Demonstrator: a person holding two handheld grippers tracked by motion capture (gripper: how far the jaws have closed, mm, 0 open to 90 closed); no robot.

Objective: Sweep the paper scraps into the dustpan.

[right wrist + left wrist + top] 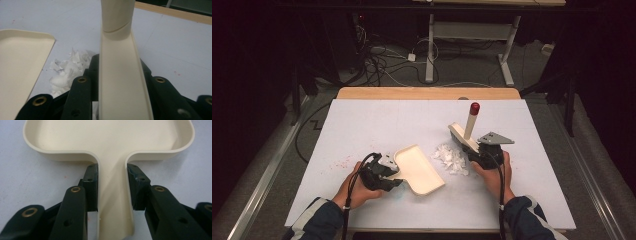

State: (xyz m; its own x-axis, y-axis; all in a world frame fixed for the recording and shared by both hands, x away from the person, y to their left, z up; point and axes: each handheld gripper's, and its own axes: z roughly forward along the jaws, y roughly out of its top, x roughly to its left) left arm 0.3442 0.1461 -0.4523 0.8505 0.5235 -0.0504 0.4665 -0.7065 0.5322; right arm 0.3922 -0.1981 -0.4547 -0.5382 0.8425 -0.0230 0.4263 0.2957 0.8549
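Observation:
A cream dustpan (419, 170) lies flat on the white table (377, 125), its open mouth turned toward a small heap of white paper scraps (452, 159). My left gripper (396, 176) is shut on the dustpan's handle (112, 202), and its black pads (92, 182) press on both sides just behind the pan (107, 140). My right gripper (473, 151) is shut on the cream back of a hand brush (462, 136), whose red-tipped handle (474, 108) rises at a tilt. In the right gripper view the brush (122, 80) stands just right of the scraps (67, 67), with the dustpan (20, 67) at the left.
Faint red specks (342, 162) dot the table left of my left hand. A wooden strip (427, 93) edges the far side. Beyond it are floor cables (387, 60) and another table's white legs (430, 50). Dark drops flank both sides.

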